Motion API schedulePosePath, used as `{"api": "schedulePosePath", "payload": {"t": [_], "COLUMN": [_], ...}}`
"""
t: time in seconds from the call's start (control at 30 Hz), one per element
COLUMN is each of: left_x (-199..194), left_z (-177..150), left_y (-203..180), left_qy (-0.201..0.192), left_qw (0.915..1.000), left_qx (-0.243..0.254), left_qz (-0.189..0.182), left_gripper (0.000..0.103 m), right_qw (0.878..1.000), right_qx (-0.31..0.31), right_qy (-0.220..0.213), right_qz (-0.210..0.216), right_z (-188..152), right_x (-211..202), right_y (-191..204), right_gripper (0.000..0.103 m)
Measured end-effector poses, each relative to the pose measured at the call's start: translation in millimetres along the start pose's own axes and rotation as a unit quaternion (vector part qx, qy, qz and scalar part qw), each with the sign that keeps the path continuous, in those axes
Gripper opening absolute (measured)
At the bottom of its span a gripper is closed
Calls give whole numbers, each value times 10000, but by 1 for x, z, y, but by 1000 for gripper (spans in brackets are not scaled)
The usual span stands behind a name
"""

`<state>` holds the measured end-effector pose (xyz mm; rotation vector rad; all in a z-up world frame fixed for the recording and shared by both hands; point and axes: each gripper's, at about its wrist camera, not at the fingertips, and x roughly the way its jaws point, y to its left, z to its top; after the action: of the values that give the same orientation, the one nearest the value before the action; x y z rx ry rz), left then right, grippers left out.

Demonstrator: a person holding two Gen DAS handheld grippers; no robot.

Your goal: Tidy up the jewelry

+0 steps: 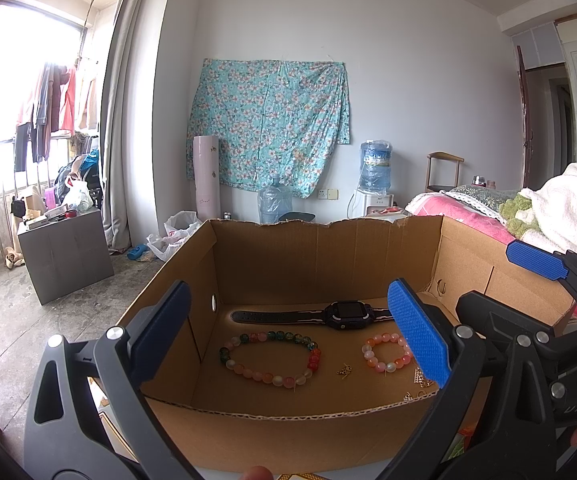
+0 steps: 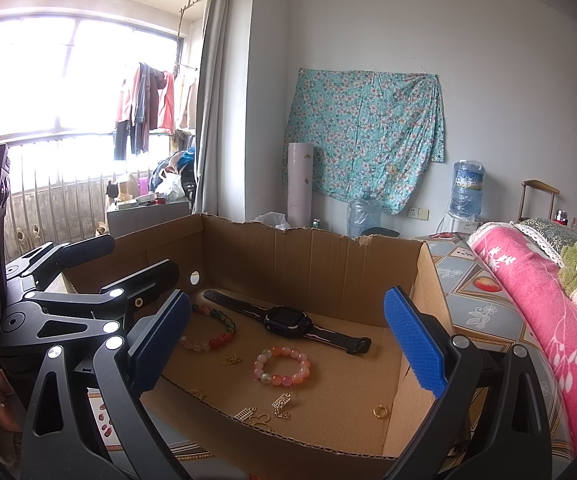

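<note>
Both grippers, left (image 1: 288,328) and right (image 2: 286,340), hung at the box (image 1: 288,420) front, jaws wide, empty. Watch (image 2: 288,320), bracelets and charms lay on its floor. Picking the small bracelet (image 2: 282,366)? You'd best drop straight down, pinch across the beads. Only the right view showed the ring (image 2: 379,412).

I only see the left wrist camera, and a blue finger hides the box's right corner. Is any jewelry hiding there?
Observer: Yes, a gold ring lies on the cardboard box floor near the front right corner.
Operator: Is it touching the small pink bracelet?
Observer: No, the small bracelet lies apart from it, farther left.
Operator: Is the right gripper holding anything?
Observer: No, the right gripper is open and empty, its fingers spread wide.
</note>
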<state>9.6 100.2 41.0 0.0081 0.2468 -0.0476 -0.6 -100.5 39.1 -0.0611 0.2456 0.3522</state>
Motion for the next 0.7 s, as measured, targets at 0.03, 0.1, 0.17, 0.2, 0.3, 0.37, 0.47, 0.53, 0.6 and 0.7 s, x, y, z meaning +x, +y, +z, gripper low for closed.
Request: {"api": "schedulePosePath", "payload": {"t": [0.03, 0.1, 0.17, 0.2, 0.3, 0.37, 0.47, 0.53, 0.6, 0.7], "left_x": [-1, -1, 0, 0, 0, 0, -1, -1, -1, 0], "left_z": [-1, -1, 0, 0, 0, 0, -1, -1, -1, 0], "left_y": [0, 0, 0, 0, 0, 0, -1, -1, -1, 0], "left_qy": [0, 0, 0, 0, 0, 0, 0, 0, 0, 0], "left_qw": [10000, 10000, 10000, 10000, 10000, 10000, 10000, 10000, 10000, 10000], "left_qx": [0, 0, 0, 0, 0, 0, 0, 0, 0, 0], "left_qz": [0, 0, 0, 0, 0, 0, 0, 1, 0, 0], "left_gripper": [95, 95, 95, 95, 95, 95, 95, 95, 95, 95], "right_qw": [10000, 10000, 10000, 10000, 10000, 10000, 10000, 10000, 10000, 10000], "right_qx": [0, 0, -1, 0, -1, 0, 0, 0, 0, -1], "right_qy": [0, 0, 0, 0, 0, 1, 1, 1, 1, 1], "right_qz": [0, 0, 0, 0, 0, 0, 0, 0, 0, 0], "right_z": [0, 0, 0, 0, 0, 0, 0, 0, 0, 0], "right_x": [0, 0, 1, 0, 0, 0, 1, 1, 0, 0], "right_y": [0, 0, -2, 0, 0, -1, -2, -2, 0, -1], "right_gripper": [95, 95, 95, 95, 95, 95, 95, 95, 95, 95]}}
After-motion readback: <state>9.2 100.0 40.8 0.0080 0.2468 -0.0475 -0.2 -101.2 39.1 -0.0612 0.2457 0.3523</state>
